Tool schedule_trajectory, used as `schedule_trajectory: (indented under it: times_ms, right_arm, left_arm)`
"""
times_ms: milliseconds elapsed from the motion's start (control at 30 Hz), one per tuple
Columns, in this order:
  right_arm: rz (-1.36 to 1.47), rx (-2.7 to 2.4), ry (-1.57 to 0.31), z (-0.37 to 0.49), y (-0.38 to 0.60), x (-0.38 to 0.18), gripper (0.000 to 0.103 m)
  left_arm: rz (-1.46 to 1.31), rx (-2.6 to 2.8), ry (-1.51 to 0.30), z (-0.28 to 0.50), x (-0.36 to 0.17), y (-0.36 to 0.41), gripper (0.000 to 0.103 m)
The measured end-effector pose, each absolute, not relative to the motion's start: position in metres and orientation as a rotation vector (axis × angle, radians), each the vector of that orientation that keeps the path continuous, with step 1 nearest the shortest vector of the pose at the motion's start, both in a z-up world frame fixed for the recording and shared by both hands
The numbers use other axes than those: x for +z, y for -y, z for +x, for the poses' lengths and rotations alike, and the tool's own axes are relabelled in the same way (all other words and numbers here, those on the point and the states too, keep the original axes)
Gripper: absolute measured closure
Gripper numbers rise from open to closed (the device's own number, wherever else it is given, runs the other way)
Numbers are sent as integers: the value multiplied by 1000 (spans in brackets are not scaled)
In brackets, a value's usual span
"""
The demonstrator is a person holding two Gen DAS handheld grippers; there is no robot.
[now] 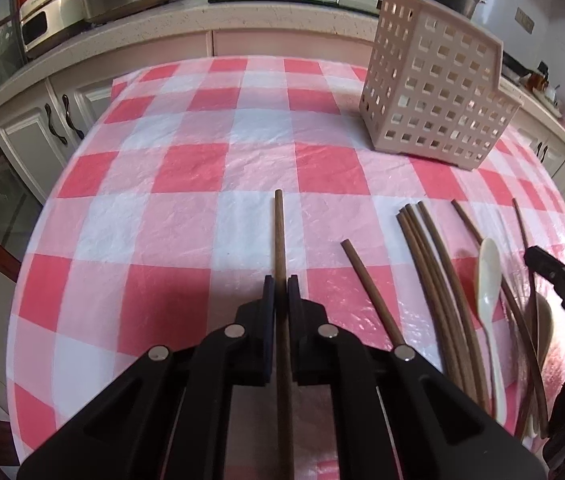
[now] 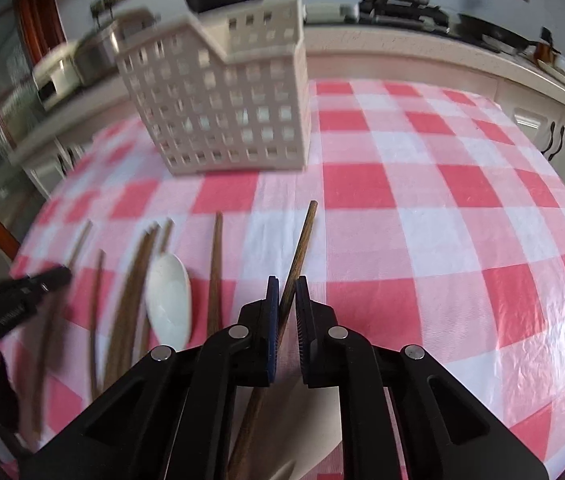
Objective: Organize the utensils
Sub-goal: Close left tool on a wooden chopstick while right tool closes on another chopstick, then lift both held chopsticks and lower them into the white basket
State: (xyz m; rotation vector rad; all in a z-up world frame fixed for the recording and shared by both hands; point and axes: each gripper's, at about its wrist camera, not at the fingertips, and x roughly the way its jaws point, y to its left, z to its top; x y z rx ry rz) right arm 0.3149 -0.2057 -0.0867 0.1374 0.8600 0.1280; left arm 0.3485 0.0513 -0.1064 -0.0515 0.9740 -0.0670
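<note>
Chopsticks and spoons lie on a table under a pink and white checked tablecloth (image 1: 186, 168). At the bottom centre of the left wrist view, the left gripper (image 1: 281, 284) is clenched on one brown chopstick (image 1: 279, 232), which runs straight up the frame from between its fingers. To the right of it lies a single chopstick (image 1: 370, 292), then a bundle of chopsticks (image 1: 434, 272) side by side, and after that a white spoon (image 1: 488, 280) with its bowl toward the top. A perforated beige utensil holder (image 1: 434, 92) stands upright in the upper right of this view, well apart from the loose utensils.

At the bottom centre of the right wrist view, the right gripper (image 2: 287, 286) is closed on another chopstick (image 2: 302, 248), which leans a little to the right. The white spoon (image 2: 168, 300) lies just left of this gripper, and the utensil holder (image 2: 218, 104) stands in the upper left part. The other gripper shows at the left edge, blurred
</note>
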Motion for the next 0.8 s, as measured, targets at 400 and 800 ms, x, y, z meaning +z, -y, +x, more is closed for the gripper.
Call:
schedule_trajectory:
  times_ms: [400, 800]
  right_arm:
    - [167, 178, -636, 270, 212, -25, 93]
    - [107, 197, -481, 225, 206, 10, 94]
  left_arm:
    - [-78, -89, -758, 296, -45, -52, 97]
    - [-89, -98, -538, 245, -3, -31, 97]
